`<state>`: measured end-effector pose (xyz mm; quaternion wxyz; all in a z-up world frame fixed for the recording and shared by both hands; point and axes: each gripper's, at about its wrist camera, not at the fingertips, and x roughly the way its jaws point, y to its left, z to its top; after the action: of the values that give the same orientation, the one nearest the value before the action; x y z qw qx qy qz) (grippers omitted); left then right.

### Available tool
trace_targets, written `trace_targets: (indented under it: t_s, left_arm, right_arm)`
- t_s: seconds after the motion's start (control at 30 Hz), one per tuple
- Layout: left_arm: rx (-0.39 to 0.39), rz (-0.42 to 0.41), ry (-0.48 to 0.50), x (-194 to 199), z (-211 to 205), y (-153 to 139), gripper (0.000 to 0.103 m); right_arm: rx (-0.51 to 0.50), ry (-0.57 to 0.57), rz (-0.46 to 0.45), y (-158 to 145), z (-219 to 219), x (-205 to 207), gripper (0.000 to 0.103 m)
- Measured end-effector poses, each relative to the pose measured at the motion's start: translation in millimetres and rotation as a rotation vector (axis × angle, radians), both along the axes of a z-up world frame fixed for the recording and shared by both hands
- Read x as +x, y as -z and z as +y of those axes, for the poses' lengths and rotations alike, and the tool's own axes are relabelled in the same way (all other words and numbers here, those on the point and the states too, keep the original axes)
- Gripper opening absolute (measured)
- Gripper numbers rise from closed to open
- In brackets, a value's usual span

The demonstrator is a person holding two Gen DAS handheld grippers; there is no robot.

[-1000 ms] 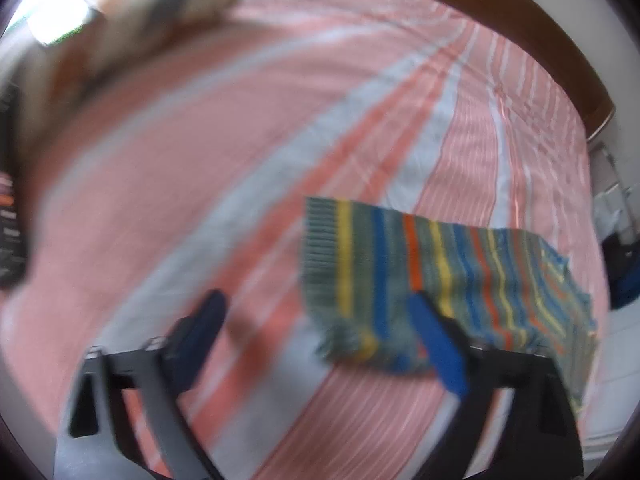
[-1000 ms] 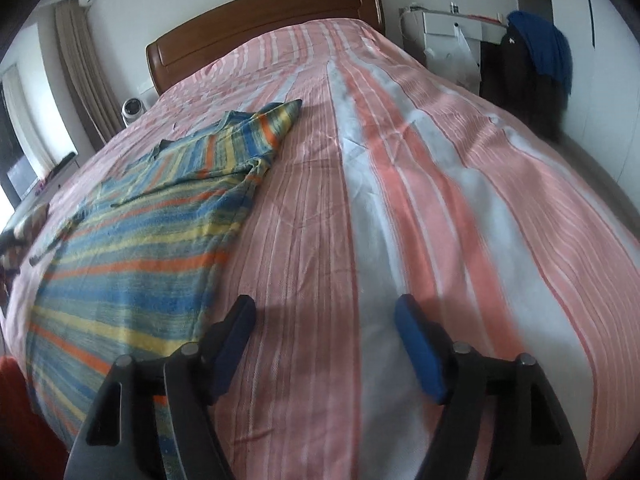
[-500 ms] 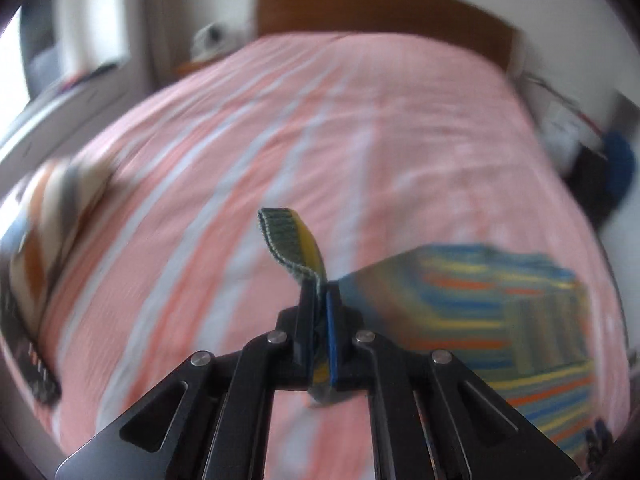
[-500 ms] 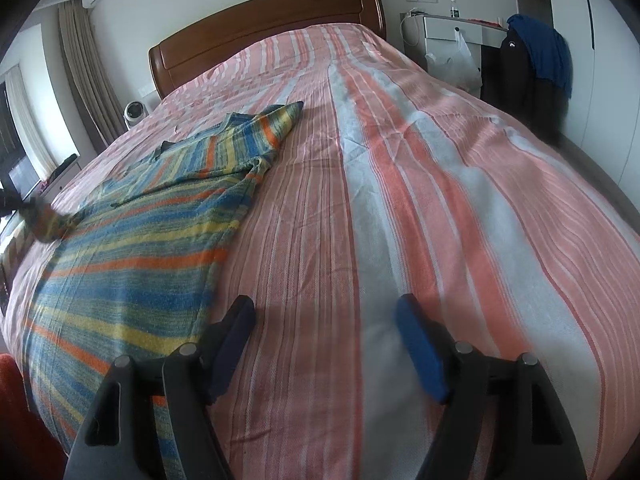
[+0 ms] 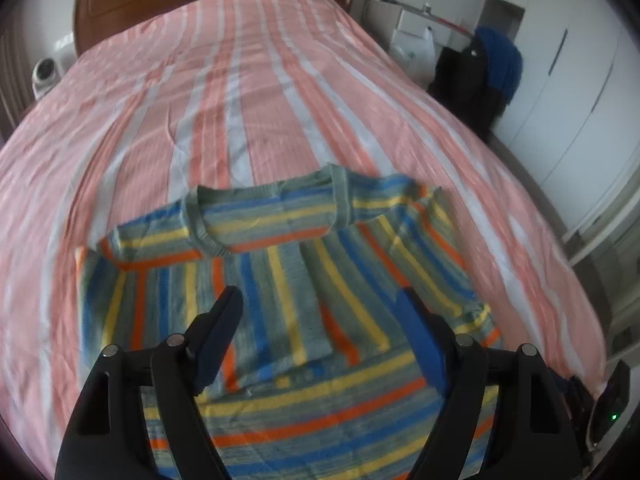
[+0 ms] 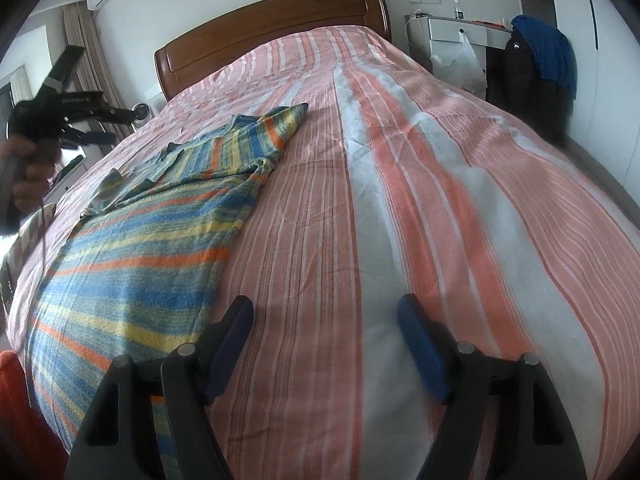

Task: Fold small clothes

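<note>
On the left side of the bed (image 6: pixel 400 168), the striped sweater (image 5: pixel 280 280) lies flat on the pink-and-white bedspread, its neckline toward the headboard (image 6: pixel 272 28) and its hem toward the foot of the bed. In the left wrist view both sleeves look folded in across the sweater's chest, their stripes running crosswise to the body's stripes, so in my judgement the sleeve step is done and the body fold is the step in hand. The left gripper (image 5: pixel 320 320) hovers above the middle of the sweater with its jaws apart and nothing between them; from the right wrist view it shows as a dark shape held in the person's hand, lifted off the sweater on the side away from the right gripper. To the right of the sweater, the right gripper (image 6: pixel 326 342) hangs low over bare bedspread just beside the sweater's edge, jaws likewise apart and empty. The next move probably calls for each gripper to pinch one corner of the hem, or the shoulders, and carry that end over to meet the other, keeping the tucked sleeves from sliding out. The knit looks soft and loose, so a shallow pinch may catch only the top layer. Beyond the sweater, past the right edge of the bed, stands a chair draped with dark and blue clothes (image 6: pixel 540 56).
</note>
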<state>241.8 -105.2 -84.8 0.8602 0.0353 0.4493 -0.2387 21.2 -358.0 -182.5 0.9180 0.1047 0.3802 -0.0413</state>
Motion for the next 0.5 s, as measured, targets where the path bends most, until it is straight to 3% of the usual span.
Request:
trace_targets:
  t_s: [0.13, 0.2, 0.27, 0.3, 0.33, 0.37, 0.5]
  left_arm:
    - [0.001, -0.001, -0.173, 10, 55, 17, 0.090]
    - [0.053, -0.005, -0.265, 13, 82, 35, 0.091]
    - [0.158, 0.026, -0.338, 19, 104, 66, 0.091]
    - [0.219, 0.058, -0.349, 22, 113, 84, 0.096]
    - [0.210, 0.056, -0.345, 21, 120, 93, 0.102]
    - [0.160, 0.031, -0.355, 17, 129, 92, 0.102]
    - [0.175, 0.032, -0.391, 11, 128, 75, 0.099]
  right_arm:
    - [0.004, -0.011, -0.002, 1, 0, 0, 0.077]
    - [0.000, -0.014, -0.001, 2, 1, 1, 0.078]
    - [-0.004, -0.015, 0.000, 2, 2, 1, 0.078]
    - [-0.005, -0.015, 0.000, 2, 2, 1, 0.078]
    - [-0.005, -0.014, 0.000, 2, 2, 1, 0.078]
    - [-0.007, -0.014, 0.000, 2, 2, 1, 0.078]
    - [-0.034, -0.018, 0.001, 3, 6, 2, 0.080]
